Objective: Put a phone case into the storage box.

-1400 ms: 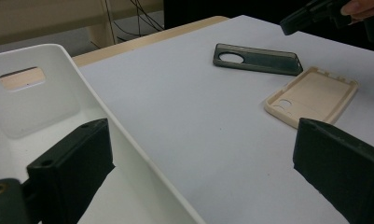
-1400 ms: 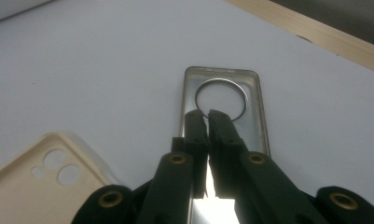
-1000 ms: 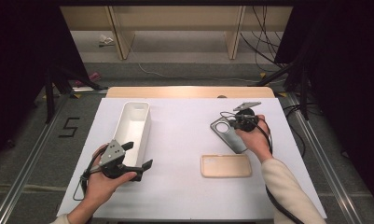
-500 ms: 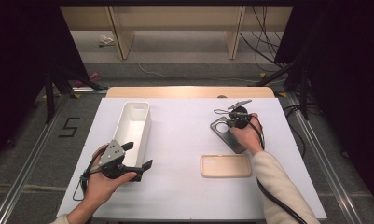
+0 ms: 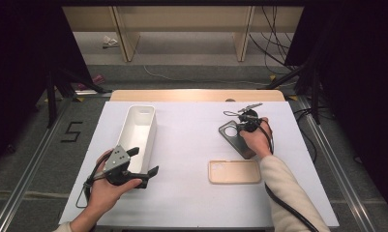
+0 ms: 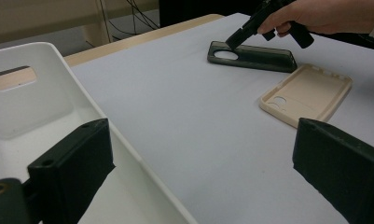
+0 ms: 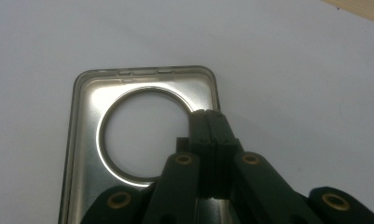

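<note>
While the right tool (image 7: pixel 208 116) sits pinched shut over the dark phone case (image 7: pixel 105 154), tips down at the rim of its round camera cutout, this reads as the pickup step. The case lies flat on the white surface (image 5: pixel 191 145), just beyond the beige phone case (image 5: pixel 234 171). Nothing is gripped yet, so the jaws likely need to part and straddle an edge. The right hand (image 5: pixel 254 140) angles steeply down. The left tool (image 5: pixel 133 166) waits wide open beside the white bin (image 5: pixel 138 130).
</note>
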### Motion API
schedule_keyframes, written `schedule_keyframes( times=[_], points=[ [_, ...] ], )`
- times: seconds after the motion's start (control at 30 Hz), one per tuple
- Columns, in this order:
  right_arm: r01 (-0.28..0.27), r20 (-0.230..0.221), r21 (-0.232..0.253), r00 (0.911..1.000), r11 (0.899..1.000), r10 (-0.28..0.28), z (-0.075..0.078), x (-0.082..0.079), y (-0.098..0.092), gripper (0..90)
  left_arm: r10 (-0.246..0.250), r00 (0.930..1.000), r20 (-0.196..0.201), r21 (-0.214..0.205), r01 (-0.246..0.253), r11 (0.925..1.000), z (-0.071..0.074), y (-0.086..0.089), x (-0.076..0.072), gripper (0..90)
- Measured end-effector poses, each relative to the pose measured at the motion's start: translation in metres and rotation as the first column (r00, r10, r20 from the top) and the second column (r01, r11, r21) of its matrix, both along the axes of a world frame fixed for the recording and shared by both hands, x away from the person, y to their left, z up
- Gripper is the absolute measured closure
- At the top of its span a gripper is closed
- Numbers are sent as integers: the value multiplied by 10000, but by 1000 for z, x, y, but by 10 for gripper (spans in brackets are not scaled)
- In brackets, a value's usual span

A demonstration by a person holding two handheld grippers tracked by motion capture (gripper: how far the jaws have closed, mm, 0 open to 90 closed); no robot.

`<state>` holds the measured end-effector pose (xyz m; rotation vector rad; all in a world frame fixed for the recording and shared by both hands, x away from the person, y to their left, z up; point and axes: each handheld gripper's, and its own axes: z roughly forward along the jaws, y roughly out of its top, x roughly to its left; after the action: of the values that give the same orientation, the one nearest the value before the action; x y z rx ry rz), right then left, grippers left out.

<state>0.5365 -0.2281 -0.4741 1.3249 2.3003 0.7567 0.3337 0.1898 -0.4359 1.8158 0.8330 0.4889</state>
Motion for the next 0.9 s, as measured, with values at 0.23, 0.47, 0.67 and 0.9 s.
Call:
schedule_keyframes(
  times=[0.23, 0.47, 0.67, 0.9],
  points=[
    [540, -80, 176, 9985, 9984, -539, 1, 0, -7, 900, -23, 10000, 17, 22, 23, 10000, 0, -1, 0, 48],
    [1226, -202, 407, 9923, 9916, -1219, 2, 0, -19, 900, -53, 10000, 20, 25, 53, 10000, 0, -1, -1, 48],
    [1742, -427, 534, 9842, 9833, -1720, 2, -1, -27, 900, -49, 10000, 37, 19, 49, 10000, 0, -1, -1, 48],
    [2436, -651, 679, 9687, 9675, -2394, 3, -6, -41, 900, -97, 9999, 42, 42, 97, 9999, 0, -2, -1, 48]
  ],
)
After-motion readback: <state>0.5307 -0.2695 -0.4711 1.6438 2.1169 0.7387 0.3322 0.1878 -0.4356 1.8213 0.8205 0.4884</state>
